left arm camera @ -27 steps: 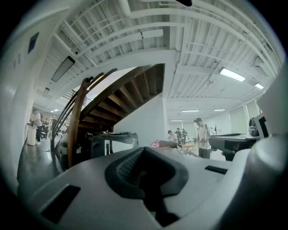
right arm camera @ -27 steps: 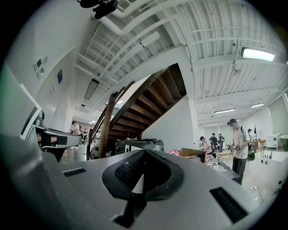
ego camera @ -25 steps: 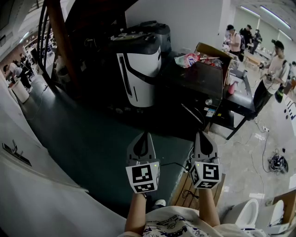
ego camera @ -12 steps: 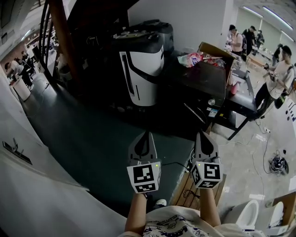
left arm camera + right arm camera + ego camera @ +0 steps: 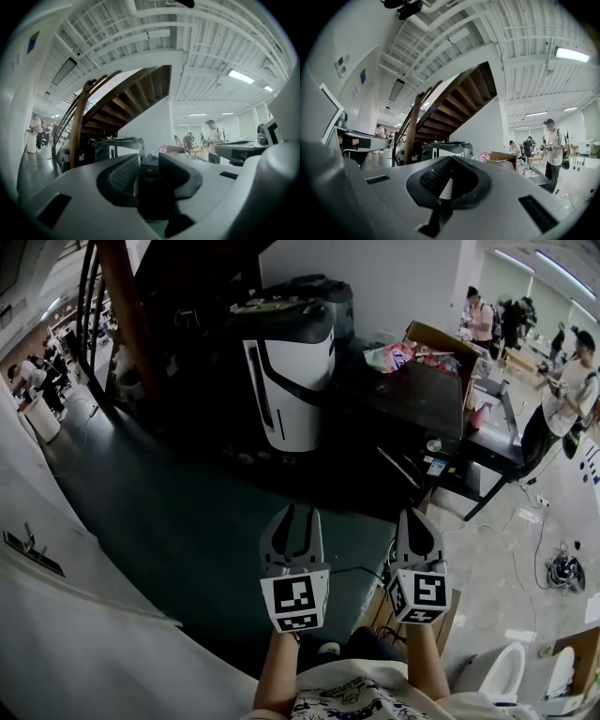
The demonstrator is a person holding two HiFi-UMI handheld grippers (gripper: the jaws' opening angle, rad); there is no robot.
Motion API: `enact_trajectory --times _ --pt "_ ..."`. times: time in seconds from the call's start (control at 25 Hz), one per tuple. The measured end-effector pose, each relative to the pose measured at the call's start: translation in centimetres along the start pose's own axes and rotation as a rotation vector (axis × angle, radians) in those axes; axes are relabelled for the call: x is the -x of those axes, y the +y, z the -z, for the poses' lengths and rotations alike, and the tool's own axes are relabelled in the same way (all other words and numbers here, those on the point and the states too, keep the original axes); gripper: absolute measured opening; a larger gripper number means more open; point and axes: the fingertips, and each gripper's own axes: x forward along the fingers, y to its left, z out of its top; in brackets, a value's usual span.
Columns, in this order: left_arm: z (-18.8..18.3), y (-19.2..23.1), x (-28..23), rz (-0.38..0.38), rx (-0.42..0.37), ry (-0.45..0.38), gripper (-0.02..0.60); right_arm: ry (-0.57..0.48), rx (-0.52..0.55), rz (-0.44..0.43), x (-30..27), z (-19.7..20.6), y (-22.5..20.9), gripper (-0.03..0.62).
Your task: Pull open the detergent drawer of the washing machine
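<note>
Both grippers are held level in front of me, over the dark green floor (image 5: 178, 521). My left gripper (image 5: 293, 510) has just been opening: its jaws stand apart with nothing between them, and the left gripper view (image 5: 149, 158) shows the gap. My right gripper (image 5: 413, 512) is shut and empty, its jaws meeting at the tip (image 5: 451, 158). Ahead stand a white-and-black upright appliance (image 5: 291, 371) and, to its right, a dark boxy machine (image 5: 417, 413) with a knob and a label at its front. I cannot make out a detergent drawer. Both grippers are well short of the machines.
A wooden staircase (image 5: 122, 315) rises at the back left. A bag and an open cardboard box (image 5: 422, 348) lie on the dark machine. A black table (image 5: 497, 442) and several people (image 5: 562, 381) are at the right, with cables (image 5: 562, 568) on the pale floor. A white wall panel (image 5: 56, 559) runs along the left.
The left gripper's jaws have parted from shut to open. The right gripper stays shut and has hardly shifted. People at the right have moved about.
</note>
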Motion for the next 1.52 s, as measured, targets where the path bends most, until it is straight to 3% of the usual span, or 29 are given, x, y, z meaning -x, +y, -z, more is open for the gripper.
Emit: enact_trajectory --times 0.16,0.32,0.68,1.52 --pt "0.4 0.2 -1.1 0.002 0.012 0.007 0.207 0.011 -0.001 0.000 -0.5 0.4 -0.3 0.014" --pt "1.2 0.3 -2.9 0.005 0.018 0.019 0.235 0.025 -0.006 0.008 -1.9 1.3 -1.1 0.014" --pt "2.1 0.4 -10.6 -0.003 0.025 0.047 0.238 0.047 -0.013 0.006 -9.4 2.3 -4.5 0.014" --pt "-0.4 1.3 -37.4 -0.099 0.065 0.035 0.238 0.023 -0.019 -0.052 -35.3 1.0 -17.0 0.014"
